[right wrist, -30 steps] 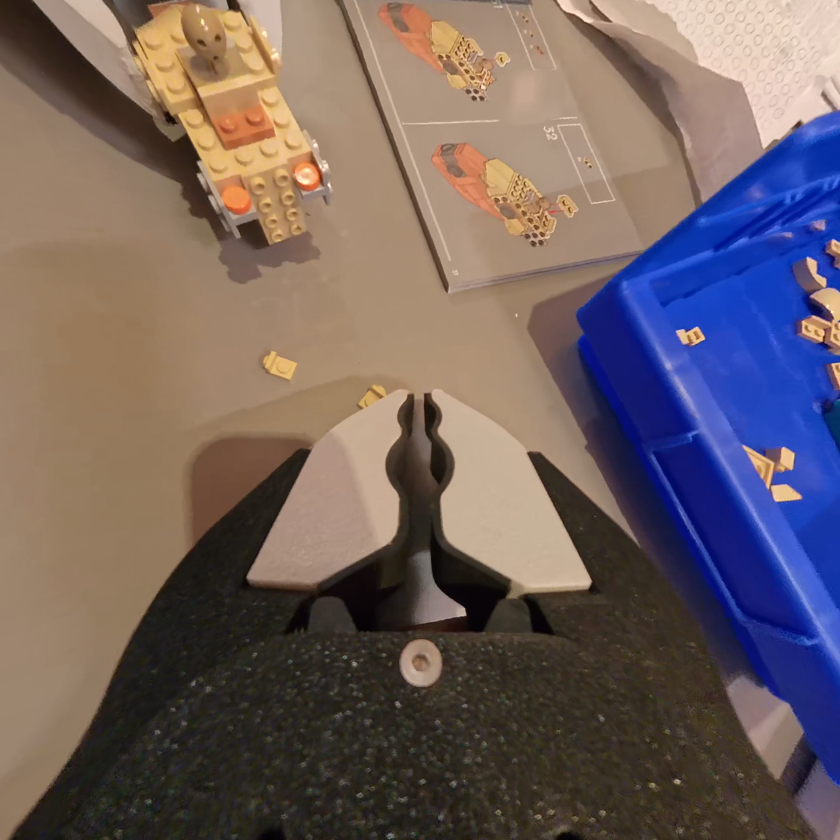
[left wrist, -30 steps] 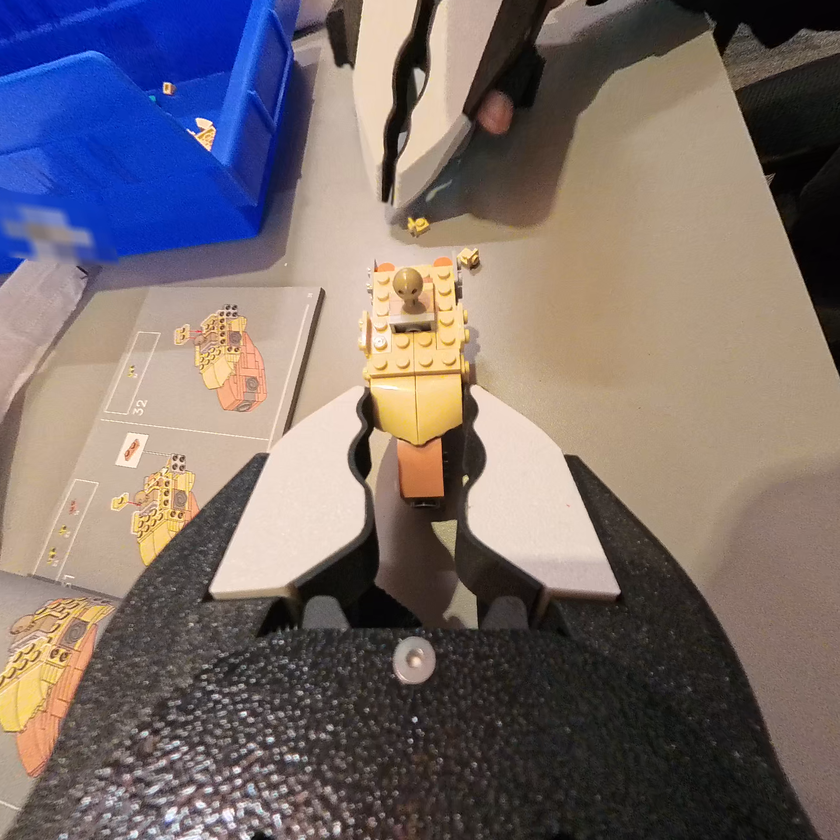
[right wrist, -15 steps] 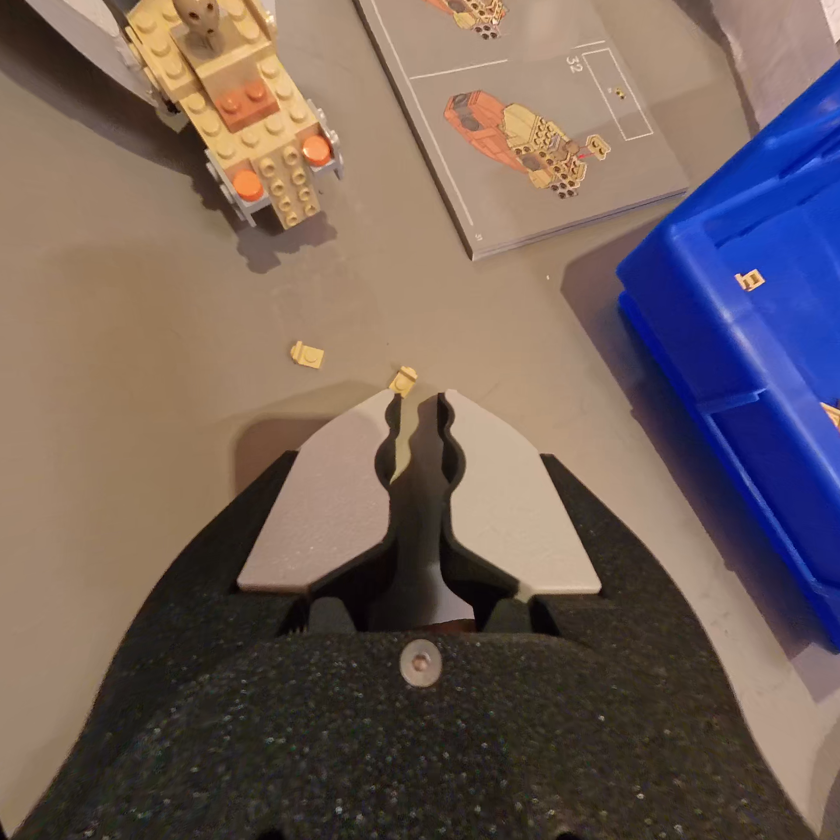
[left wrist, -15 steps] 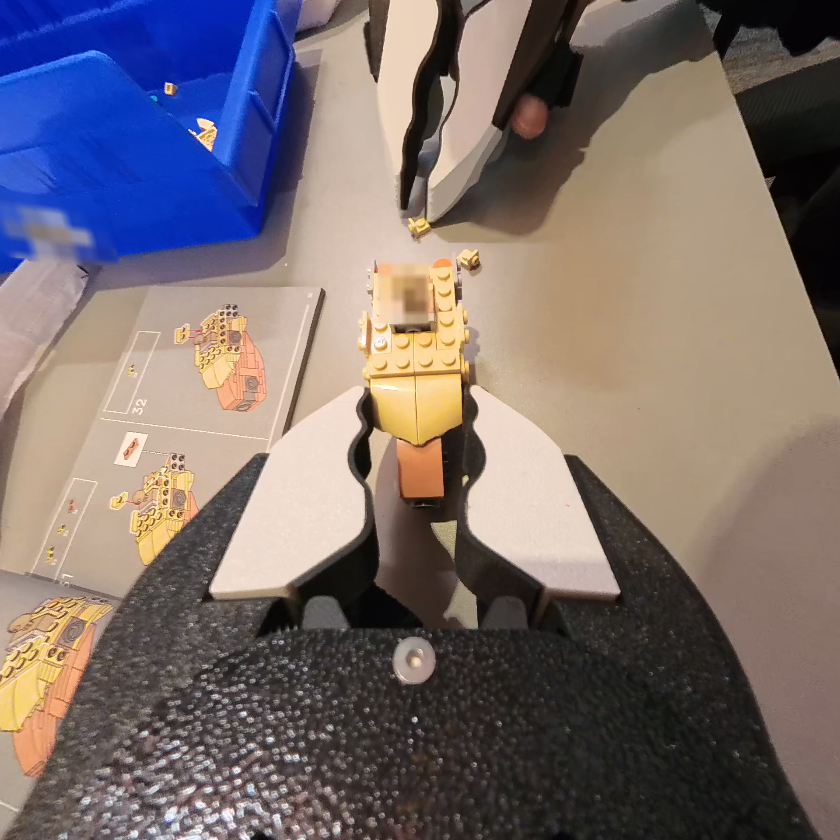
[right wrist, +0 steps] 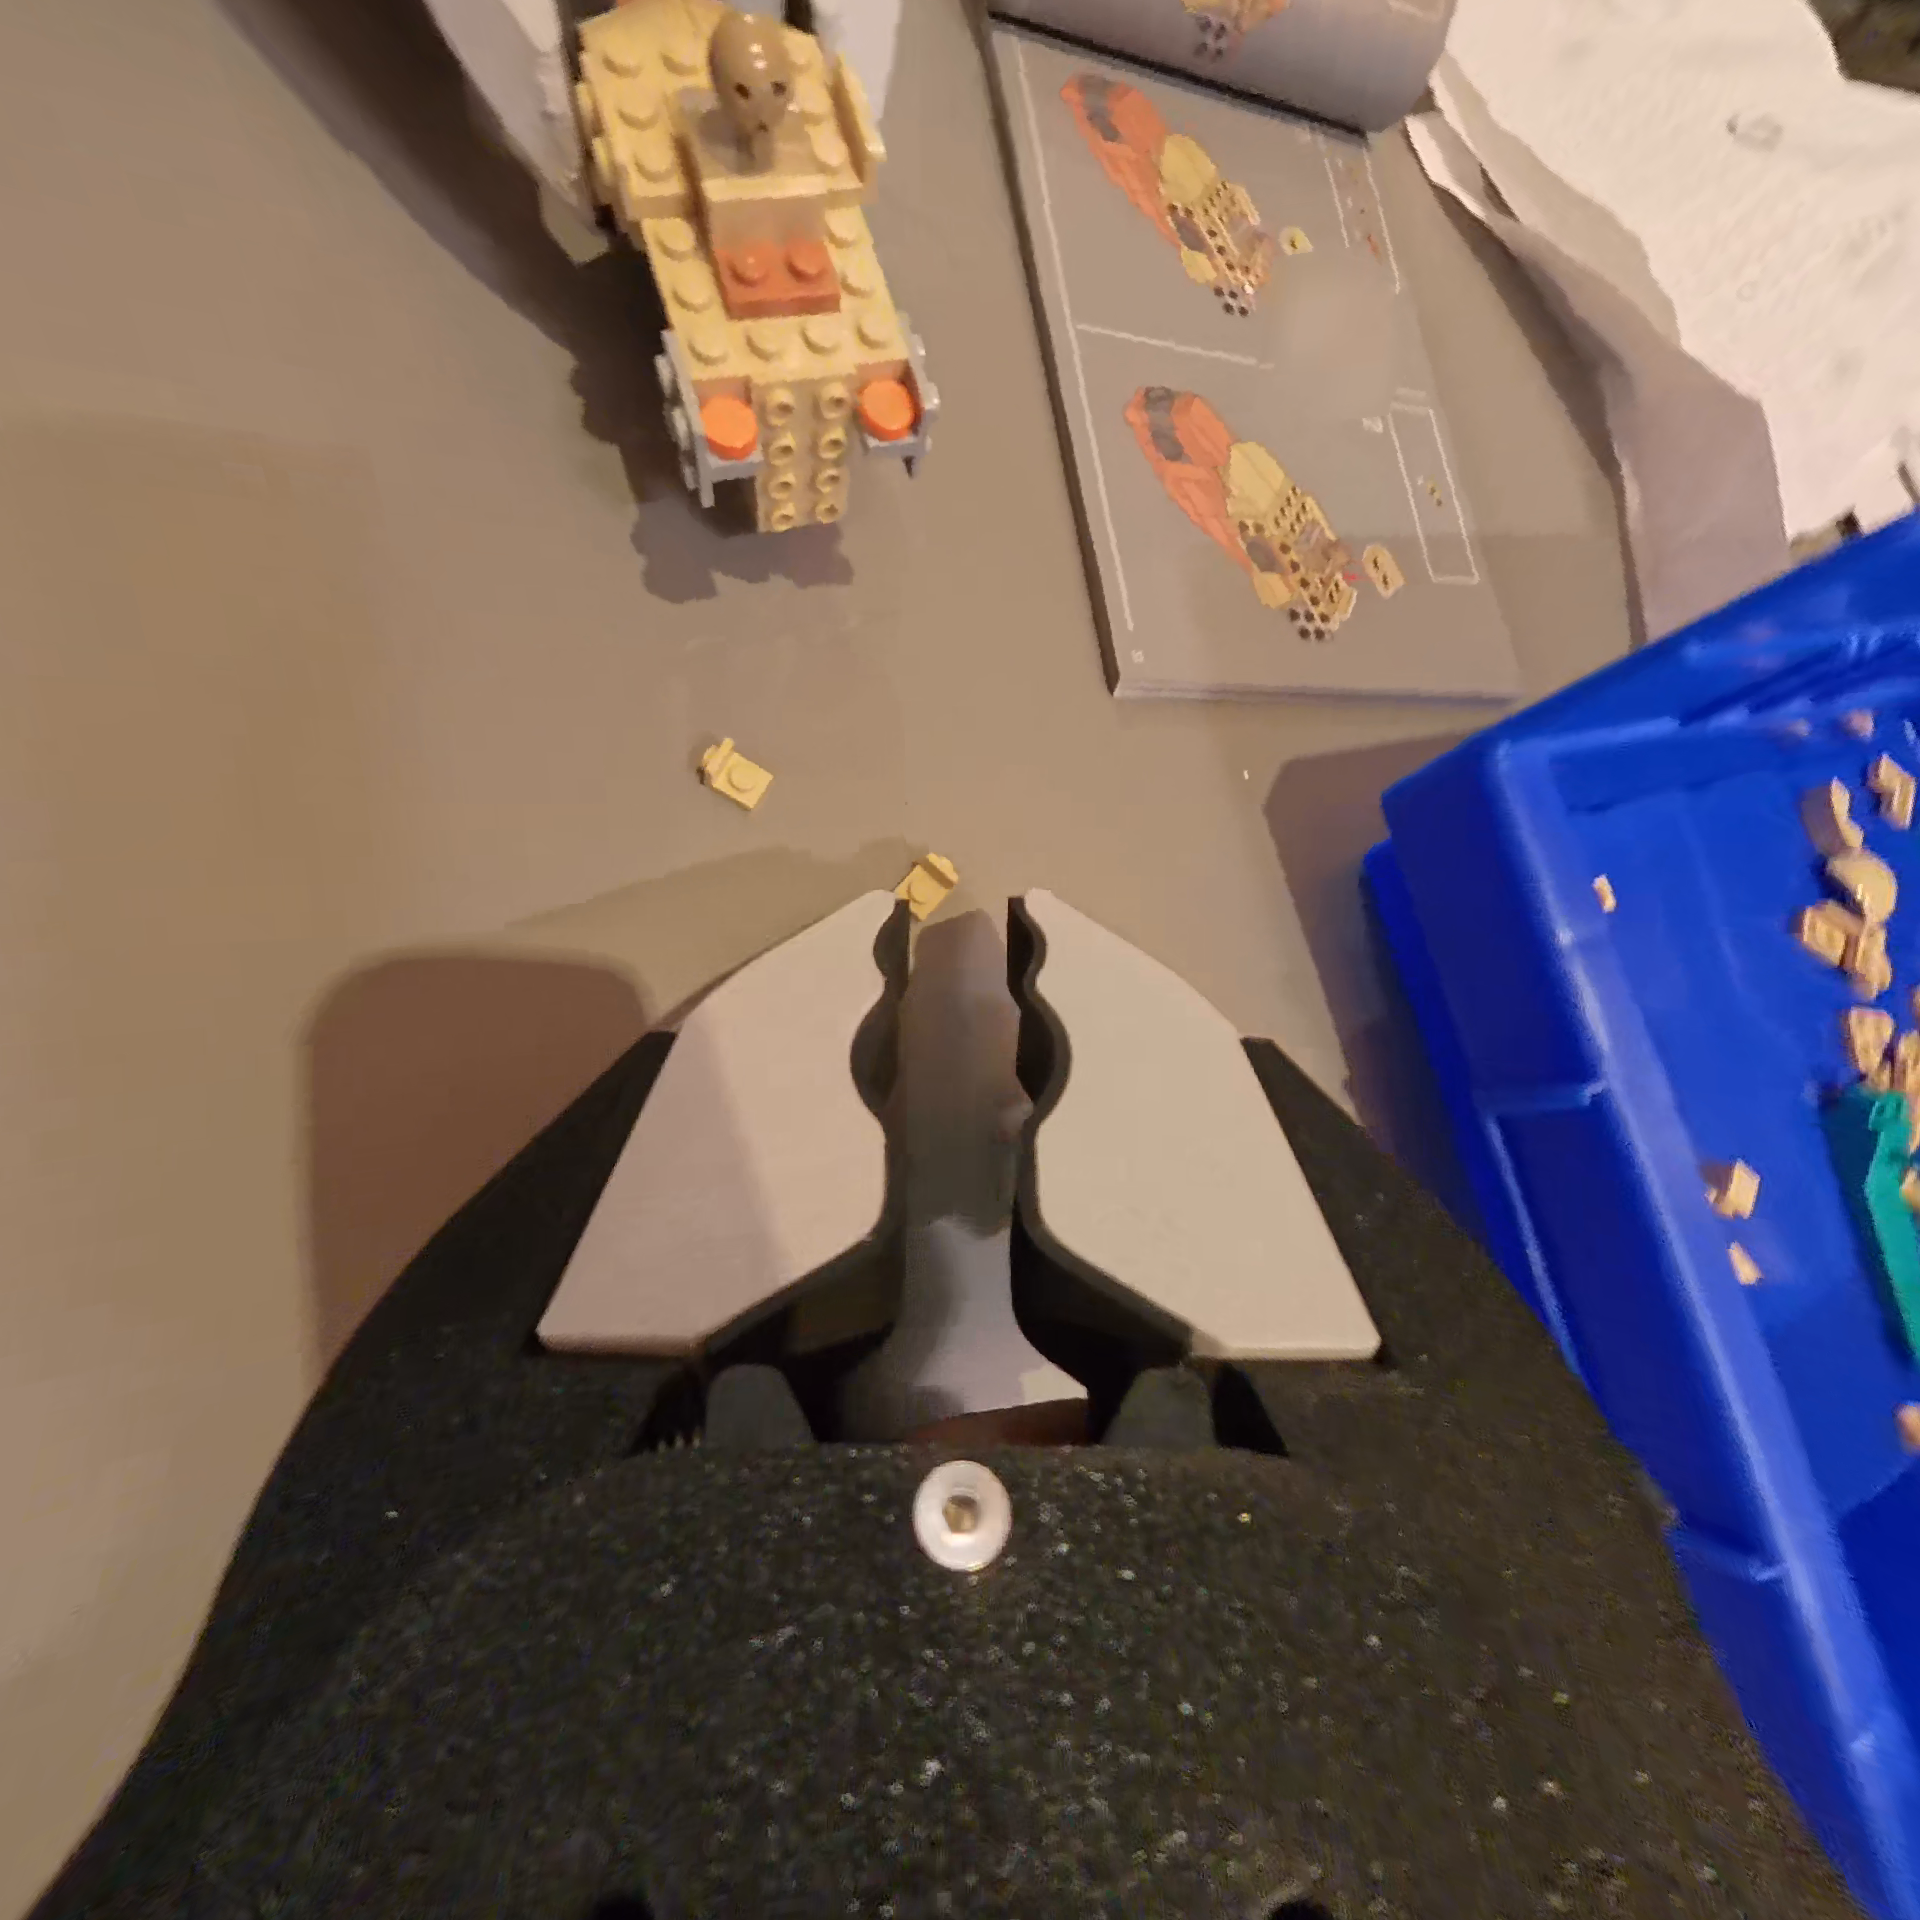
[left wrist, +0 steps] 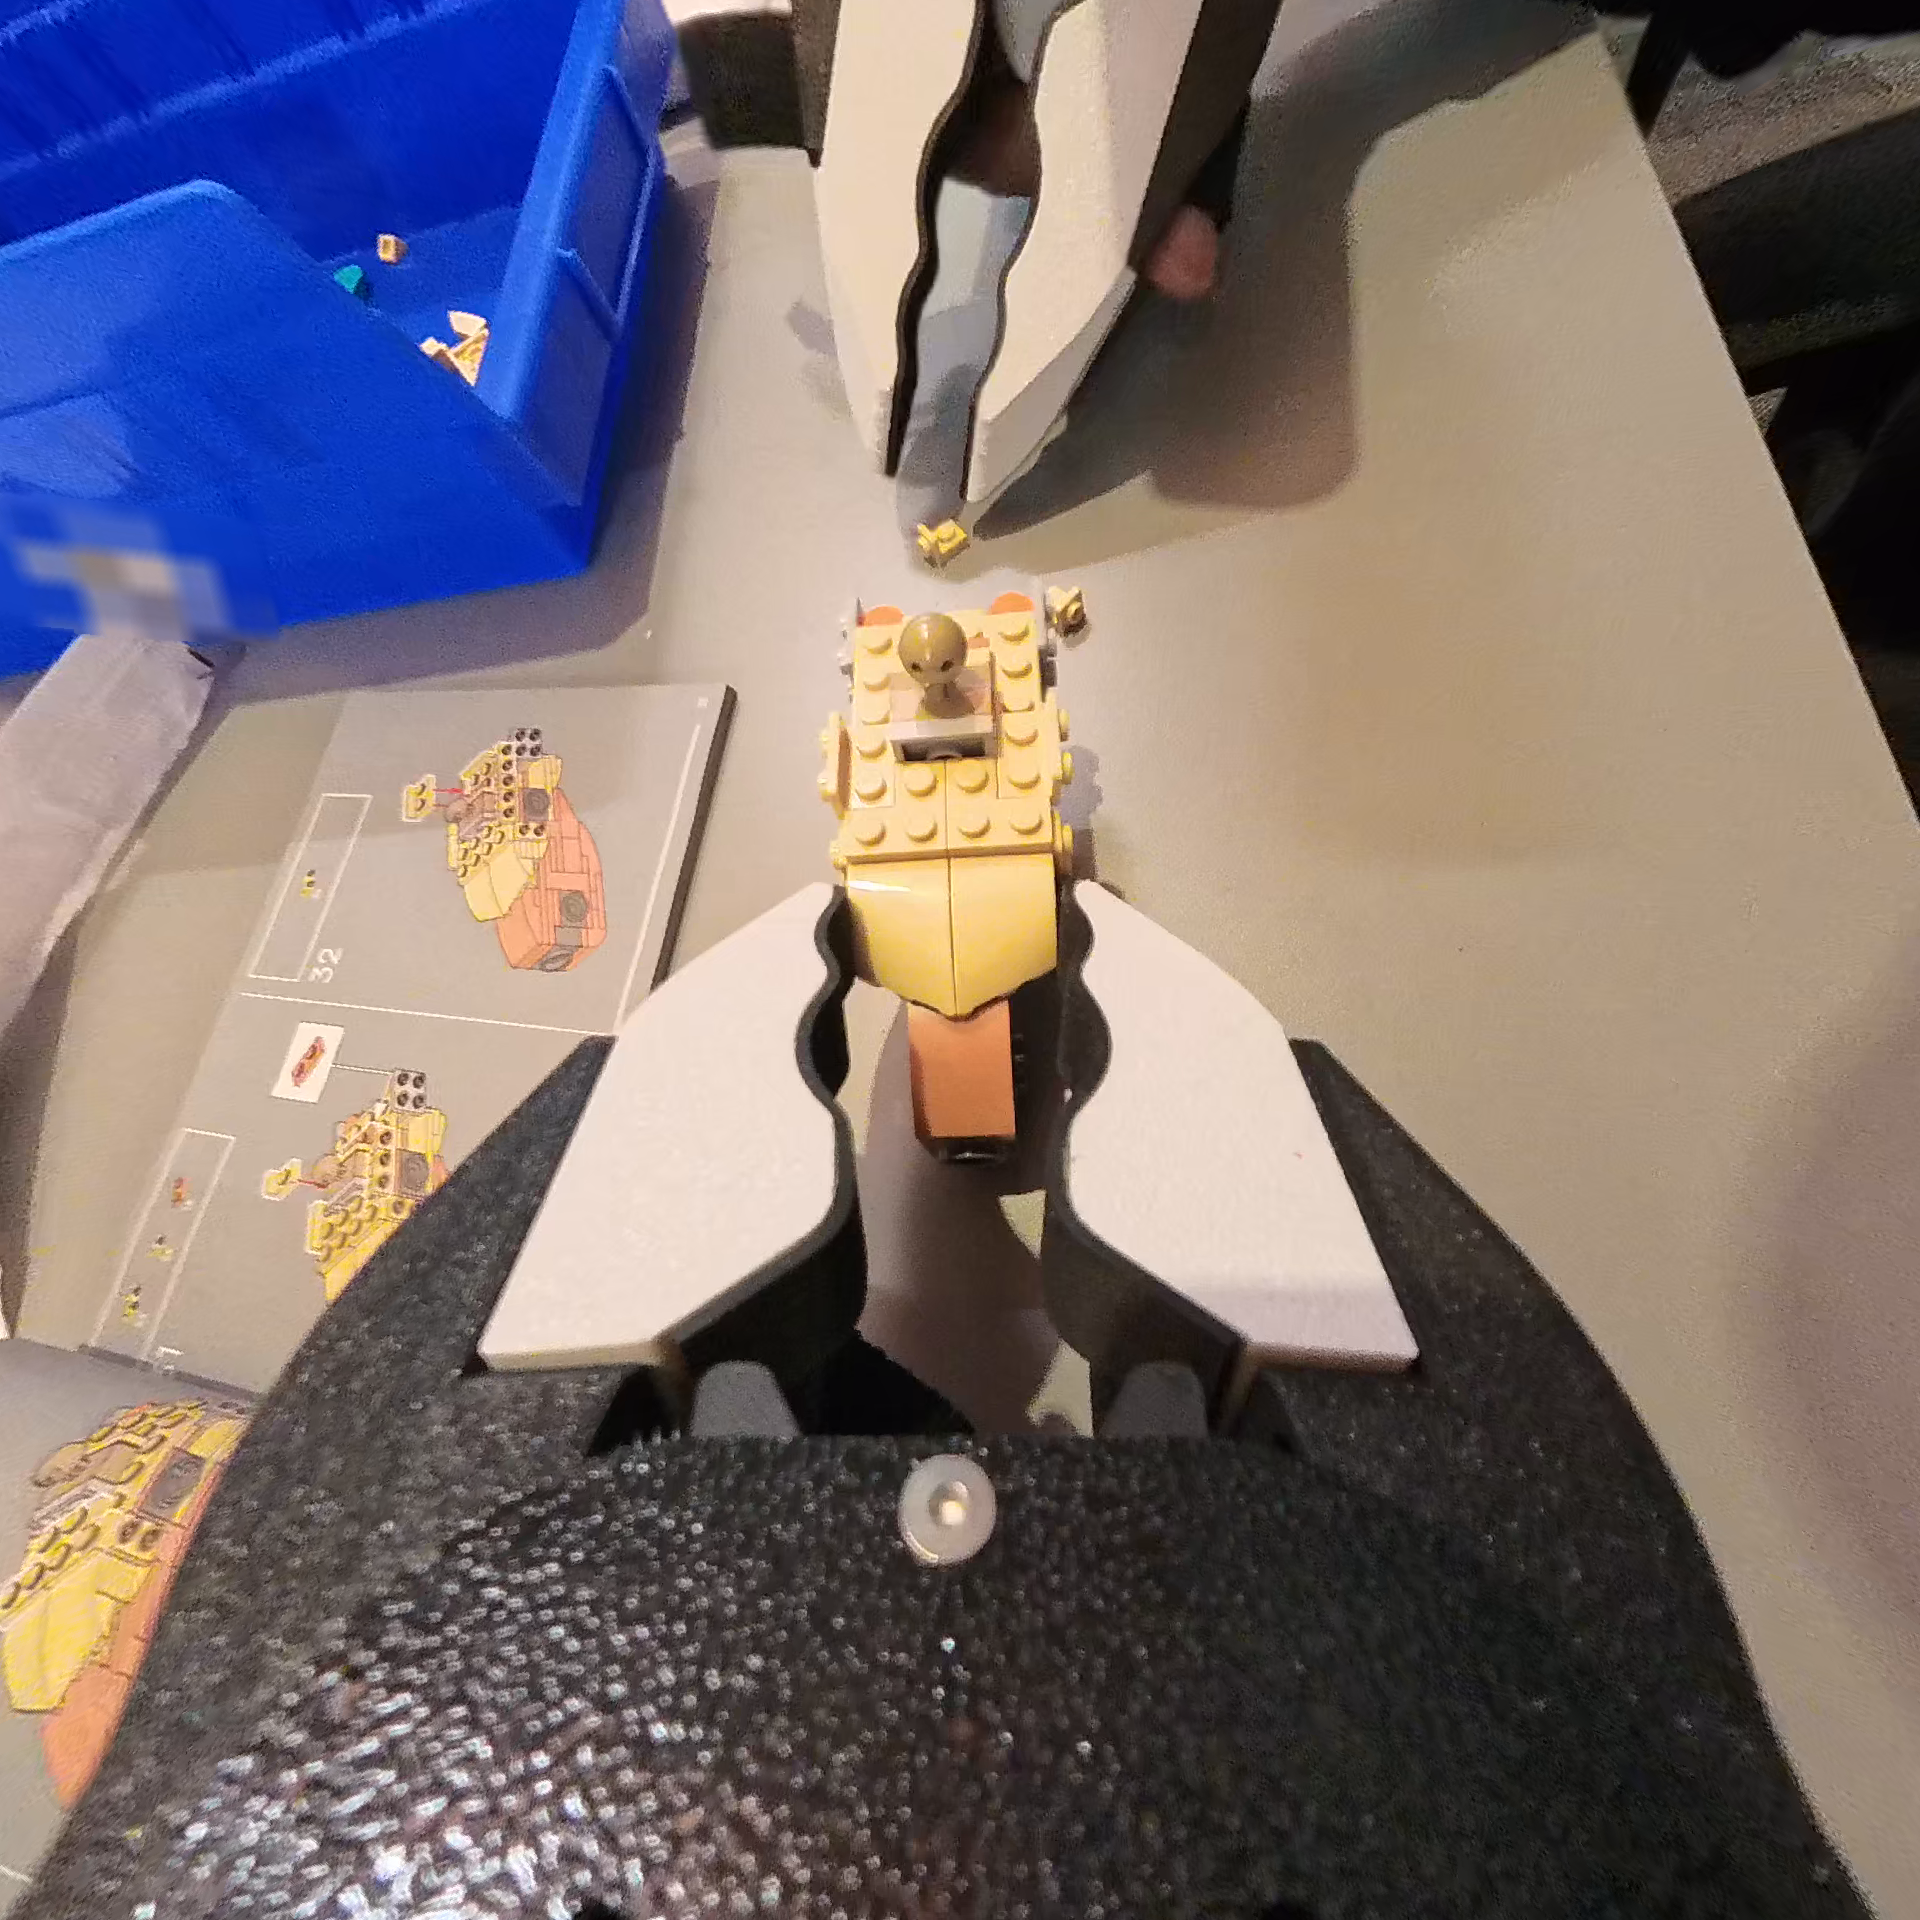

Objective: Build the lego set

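Note:
A tan Lego vehicle with a brown nose and a small round-headed figure stands on the grey table. My left gripper is shut on its rounded front. The vehicle also shows in the right wrist view, its orange-studded rear towards me. My right gripper is open by a narrow gap, tips on the table. A tiny tan clip piece lies at the tip of its left finger. The right gripper and this piece show beyond the vehicle in the left wrist view. A second tan clip piece lies further left.
An open instruction booklet lies left of the vehicle, also seen in the right wrist view. A blue parts bin with several tan pieces stands beside it. White paper lies behind the booklet. The table edge runs along the right. The tips of one gripper are about 12 cm away from the tips of the other.
My right gripper went from shut to a narrow opening and shifted so the tiny tan piece now sits at its left fingertip. The left gripper and the vehicle have not moved.

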The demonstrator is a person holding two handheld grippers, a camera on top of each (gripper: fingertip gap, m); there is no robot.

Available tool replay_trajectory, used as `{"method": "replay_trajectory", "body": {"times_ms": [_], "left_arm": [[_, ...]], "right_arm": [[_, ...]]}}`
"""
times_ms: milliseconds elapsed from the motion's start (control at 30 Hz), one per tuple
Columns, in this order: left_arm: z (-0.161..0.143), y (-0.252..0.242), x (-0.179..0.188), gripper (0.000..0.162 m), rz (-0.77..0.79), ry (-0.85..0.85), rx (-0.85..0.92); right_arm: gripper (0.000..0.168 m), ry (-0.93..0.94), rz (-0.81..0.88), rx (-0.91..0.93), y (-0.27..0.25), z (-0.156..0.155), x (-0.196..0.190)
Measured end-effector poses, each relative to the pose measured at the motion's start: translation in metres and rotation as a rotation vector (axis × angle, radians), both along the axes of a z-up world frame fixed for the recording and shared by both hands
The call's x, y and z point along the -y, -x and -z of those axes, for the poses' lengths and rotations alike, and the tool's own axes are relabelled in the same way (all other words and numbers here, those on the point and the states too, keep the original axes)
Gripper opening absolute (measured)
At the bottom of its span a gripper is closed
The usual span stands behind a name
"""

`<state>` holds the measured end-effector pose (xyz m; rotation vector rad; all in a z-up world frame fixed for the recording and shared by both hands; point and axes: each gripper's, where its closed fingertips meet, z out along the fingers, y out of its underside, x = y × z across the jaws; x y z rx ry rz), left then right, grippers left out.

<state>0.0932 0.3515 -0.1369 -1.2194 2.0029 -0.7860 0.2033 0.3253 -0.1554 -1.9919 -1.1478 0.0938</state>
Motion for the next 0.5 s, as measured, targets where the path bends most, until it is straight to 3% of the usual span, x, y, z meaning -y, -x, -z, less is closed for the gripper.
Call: {"method": "replay_trajectory", "body": {"times_ms": [133,267,500], "left_arm": [[0.0,-0.001,-0.001,0.037,0.01,-0.04,0.013],[0.0,-0.002,-0.006,0.037,0.018,-0.212,0.031],[-0.006,-0.005,-0.012,0.037,0.03,-0.466,0.086]], "right_arm": [[0.016,-0.015,-0.193,0.046,0.002,-0.005,-0.003],[0.015,0.033,-0.313,0.048,0.007,-0.012,-0.004],[0.014,0.052,-0.365,0.066,0.007,-0.007,-0.002]]}}
